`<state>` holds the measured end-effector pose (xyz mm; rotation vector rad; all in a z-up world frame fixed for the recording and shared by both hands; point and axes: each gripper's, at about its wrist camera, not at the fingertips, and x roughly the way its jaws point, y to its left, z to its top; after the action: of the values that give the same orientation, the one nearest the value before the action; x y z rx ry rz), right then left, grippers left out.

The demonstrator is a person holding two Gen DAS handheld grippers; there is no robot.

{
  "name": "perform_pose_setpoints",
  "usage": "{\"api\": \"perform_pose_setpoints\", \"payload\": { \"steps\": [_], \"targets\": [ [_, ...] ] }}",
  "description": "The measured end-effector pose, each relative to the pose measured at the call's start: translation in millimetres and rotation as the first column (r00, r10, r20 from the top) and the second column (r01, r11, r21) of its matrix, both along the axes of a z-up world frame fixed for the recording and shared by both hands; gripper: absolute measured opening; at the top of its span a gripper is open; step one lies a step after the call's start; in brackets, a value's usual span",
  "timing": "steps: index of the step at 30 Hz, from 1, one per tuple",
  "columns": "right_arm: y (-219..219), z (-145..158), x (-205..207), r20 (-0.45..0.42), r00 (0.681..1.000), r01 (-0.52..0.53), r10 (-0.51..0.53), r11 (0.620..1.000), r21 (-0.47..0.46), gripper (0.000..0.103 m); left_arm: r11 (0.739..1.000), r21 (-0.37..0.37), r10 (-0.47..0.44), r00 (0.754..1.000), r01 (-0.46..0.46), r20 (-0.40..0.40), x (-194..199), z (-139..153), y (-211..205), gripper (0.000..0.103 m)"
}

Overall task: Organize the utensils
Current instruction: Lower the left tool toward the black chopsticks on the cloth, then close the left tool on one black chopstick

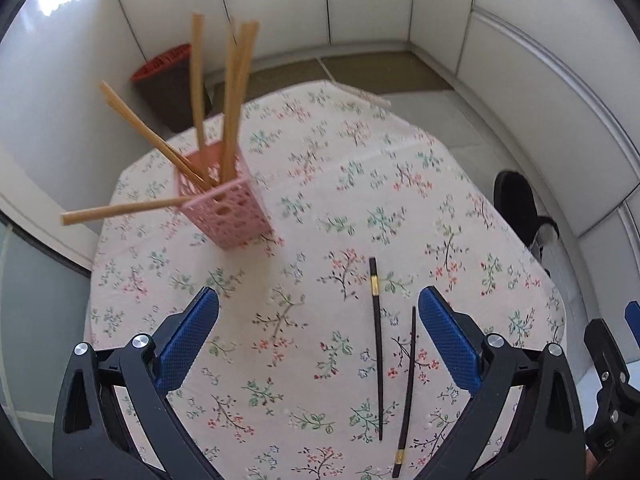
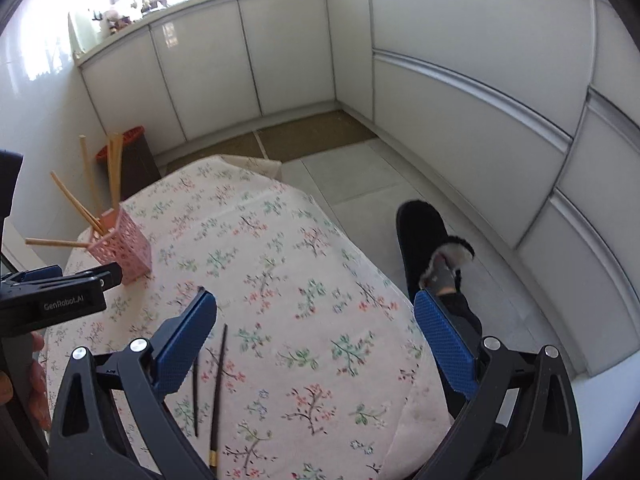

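Blue-padded fingers [image 1: 188, 344] of the left gripper [image 1: 318, 344] frame the bottom of the left wrist view, spread wide with nothing between the pads but tablecloth. Just inside the right-hand pad lie two black chopsticks [image 1: 377, 344] on the tabletop [image 1: 320, 184], nearly parallel and close together without touching; the one nearer the middle has its gold band at the far end, the other [image 1: 407, 400] has its gold band at the near end. Neither is touched by the fingers. Farther back and to the left stands a pink perforated holder [image 1: 232, 220], upright on the floral cloth, with several pale wooden chopsticks [image 1: 236, 100] sticking out of it at splayed angles, one leaning almost level to the left. From the right wrist view, the right gripper [image 2: 314, 344] is likewise wide open and holds nothing; the same two black chopsticks [image 2: 218, 384] lie just beside its left pad, partly hidden behind it. The left gripper's black body [image 2: 60, 296] shows at the left edge of that view, near the pink holder [image 2: 124, 248]. Beyond the tabletop edge, a foot in a black fur-lined slipper [image 2: 424, 240] rests on the tiled floor [image 2: 360, 184], with white cabinets [image 2: 280, 52] behind and a dark bin with a red rim [image 1: 168, 84] against the wall.
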<state>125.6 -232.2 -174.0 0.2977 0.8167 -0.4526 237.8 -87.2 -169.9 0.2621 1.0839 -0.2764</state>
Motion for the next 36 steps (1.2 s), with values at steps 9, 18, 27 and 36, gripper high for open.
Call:
{"api": "perform_pose_setpoints", "payload": {
  "steps": [9, 18, 27, 36],
  "targets": [
    [-24, -43, -7, -0.149, 0.989, 0.035, -0.019, 0.994, 0.108, 0.096, 0.998, 0.059, 0.002, 0.968, 0.013, -0.249, 41, -82, -42, 0.096],
    [-19, -53, 4, -0.203, 0.978, -0.014, 0.041, 0.991, 0.134, 0.096, 1.000, 0.013, -0.022, 0.955, 0.027, -0.297, 53, -117, -54, 0.055],
    [4, -69, 44, -0.262, 0.957, -0.056, 0.123, 0.967, 0.249, 0.096, 0.998, -0.050, 0.013, 0.964, -0.027, -0.267, 52, -101, -7, 0.006],
    [61, -101, 110, -0.376, 0.908, -0.074, 0.187, 0.953, 0.295, 0.086, 0.994, -0.100, 0.037, 0.999, -0.039, -0.023, -3, -15, 74, 0.006]
  ]
}}
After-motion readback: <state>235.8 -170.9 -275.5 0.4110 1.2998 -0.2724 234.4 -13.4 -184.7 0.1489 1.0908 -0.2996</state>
